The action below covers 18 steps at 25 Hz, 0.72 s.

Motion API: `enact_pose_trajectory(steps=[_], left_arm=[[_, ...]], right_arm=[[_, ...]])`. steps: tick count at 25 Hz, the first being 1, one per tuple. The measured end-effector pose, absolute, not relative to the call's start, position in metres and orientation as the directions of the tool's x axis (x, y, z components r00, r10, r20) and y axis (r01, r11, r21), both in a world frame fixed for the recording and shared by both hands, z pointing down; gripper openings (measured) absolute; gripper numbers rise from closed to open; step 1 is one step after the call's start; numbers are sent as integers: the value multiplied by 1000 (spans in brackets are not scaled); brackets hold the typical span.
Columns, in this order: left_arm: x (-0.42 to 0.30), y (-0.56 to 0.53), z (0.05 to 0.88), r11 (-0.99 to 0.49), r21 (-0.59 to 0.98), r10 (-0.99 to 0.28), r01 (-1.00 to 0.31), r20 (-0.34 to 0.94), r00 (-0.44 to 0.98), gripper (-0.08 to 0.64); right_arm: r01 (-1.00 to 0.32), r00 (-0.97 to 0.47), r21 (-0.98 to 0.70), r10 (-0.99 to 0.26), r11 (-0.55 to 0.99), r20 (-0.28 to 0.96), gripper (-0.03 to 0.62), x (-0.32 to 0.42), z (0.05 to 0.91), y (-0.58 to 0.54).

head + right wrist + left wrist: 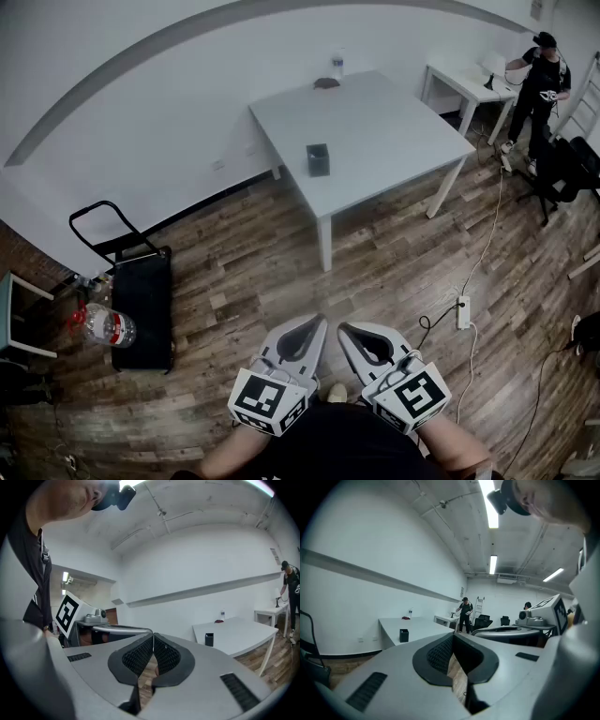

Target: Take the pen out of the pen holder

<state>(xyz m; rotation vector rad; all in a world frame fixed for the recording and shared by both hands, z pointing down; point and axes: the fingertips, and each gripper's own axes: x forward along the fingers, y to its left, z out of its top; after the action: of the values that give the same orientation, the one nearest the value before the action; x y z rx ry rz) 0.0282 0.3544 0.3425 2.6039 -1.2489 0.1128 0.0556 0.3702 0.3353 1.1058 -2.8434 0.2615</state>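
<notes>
Wood-plank flooring [244, 272] is filling the room under plain white walls. A white desk [394, 131] is standing well ahead of the person, and a black cart [141, 291] is sitting by the wall at the left. Another person [539, 89] is standing at a smaller table in the far right corner.

Low in the head view, the left gripper [314, 322] and the right gripper [347, 328] are hovering side by side over the floor, far short of the desk. Each one's own view is showing its ribbed pads pressed together at the tips, clenched on nothing.

The black pen holder [318, 159] is standing upright close to the desk's left edge, nearer the front corner. It is too small to tell whether a pen is in it. A water bottle [337, 64] is standing at the desk's far edge.
</notes>
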Motion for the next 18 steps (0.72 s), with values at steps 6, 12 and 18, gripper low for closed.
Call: enact_pose_trajectory(steps=[6, 12, 18], left_arm=[[26, 320, 347, -622, 187, -742, -761, 172, 648, 6], [13, 267, 343, -647, 178, -725, -742, 159, 670, 6], [-9, 212, 341, -676, 162, -703, -718, 149, 695, 6]], right_arm=[[-695, -719, -135, -681, 706, 142, 14, 52, 343, 337], [-722, -692, -124, -707, 681, 147, 14, 39, 339, 284], [-746, -666, -106, -731, 658, 146, 14, 15, 335, 228]])
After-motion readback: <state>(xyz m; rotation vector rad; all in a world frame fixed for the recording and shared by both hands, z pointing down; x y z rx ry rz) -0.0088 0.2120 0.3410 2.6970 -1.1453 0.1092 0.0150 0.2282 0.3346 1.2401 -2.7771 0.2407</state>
